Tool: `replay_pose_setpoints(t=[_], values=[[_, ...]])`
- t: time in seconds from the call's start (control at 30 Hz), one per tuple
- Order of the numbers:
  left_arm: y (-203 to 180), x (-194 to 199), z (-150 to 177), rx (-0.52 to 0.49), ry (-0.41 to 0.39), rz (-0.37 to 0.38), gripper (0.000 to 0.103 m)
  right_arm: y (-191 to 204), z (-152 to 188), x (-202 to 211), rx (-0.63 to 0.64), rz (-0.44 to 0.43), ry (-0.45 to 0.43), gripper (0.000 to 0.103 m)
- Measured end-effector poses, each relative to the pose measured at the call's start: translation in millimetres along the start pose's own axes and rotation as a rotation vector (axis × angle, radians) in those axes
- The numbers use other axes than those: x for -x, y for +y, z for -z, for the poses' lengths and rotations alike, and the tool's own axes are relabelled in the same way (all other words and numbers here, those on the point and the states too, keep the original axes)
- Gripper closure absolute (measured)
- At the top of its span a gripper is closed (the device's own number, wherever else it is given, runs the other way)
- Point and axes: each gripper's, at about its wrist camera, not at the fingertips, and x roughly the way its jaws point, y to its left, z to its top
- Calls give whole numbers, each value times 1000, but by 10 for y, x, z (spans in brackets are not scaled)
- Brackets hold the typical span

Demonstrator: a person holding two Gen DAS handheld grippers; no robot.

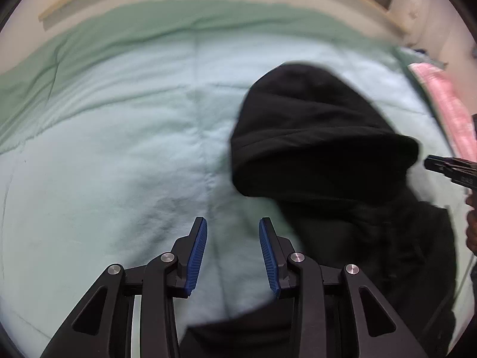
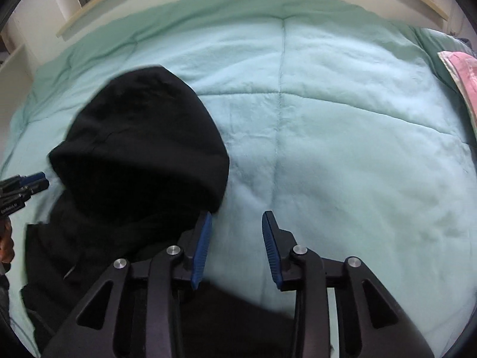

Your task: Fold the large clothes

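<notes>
Pale green quilted bedspread [image 2: 342, 119] carries a crumpled black hooded sweatshirt [image 1: 322, 137].
Between my left gripper [image 1: 233, 253] and right gripper [image 2: 237, 250] it lies, both spread wide, holding nothing.

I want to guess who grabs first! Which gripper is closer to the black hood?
Right, narrowly. The right gripper has one fingertip at the hood's edge; the left gripper hangs just beside it over the quilt.

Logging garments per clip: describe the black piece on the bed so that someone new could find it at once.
A pale mint quilted comforter covers the whole bed. On it, between the two open grippers, lies a black hooded garment, its rounded hood pointing toward the far edge. It is the only dark item; the pink fabric lies at the bed's side.
</notes>
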Motion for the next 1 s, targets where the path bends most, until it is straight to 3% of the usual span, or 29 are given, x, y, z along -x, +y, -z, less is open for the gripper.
replay_pose_setpoints(t=[0.1, 0.2, 0.27, 0.33, 0.43, 0.57, 0.73, 0.83, 0.9, 1.0], values=[[-85, 256, -242, 18, -100, 74, 65, 16, -165, 285, -72, -87, -81, 60], [-207, 218, -571, 68, -152, 119, 50, 158, -462, 272, -87, -154, -120, 59], [-229, -39, -695, 97, -116, 137, 48, 316, -599, 93, -49, -109, -115, 59], [-214, -385, -707, 133, -31, 144, 48, 456, -638, -230, -5, -72, -61, 59], [-122, -836, -516, 165, 70, 141, 48, 491, -488, -641, 28, -36, 31, 59], [-29, -1048, -273, 211, 73, 175, 48, 394, -265, -1014, 36, -37, 61, 58], [-172, -853, -369, 117, 81, 99, 48, 423, -290, -924, 61, -11, 57, 55], [-190, -496, -455, 61, 16, 118, 48, 351, -408, -645, 45, -57, 22, 54], [-163, -284, -561, 52, -33, 142, 48, 264, -529, -505, 16, -80, -14, 49], [-82, -182, -804, 68, -62, 158, 34, 151, -762, -438, -5, -56, -48, 34]])
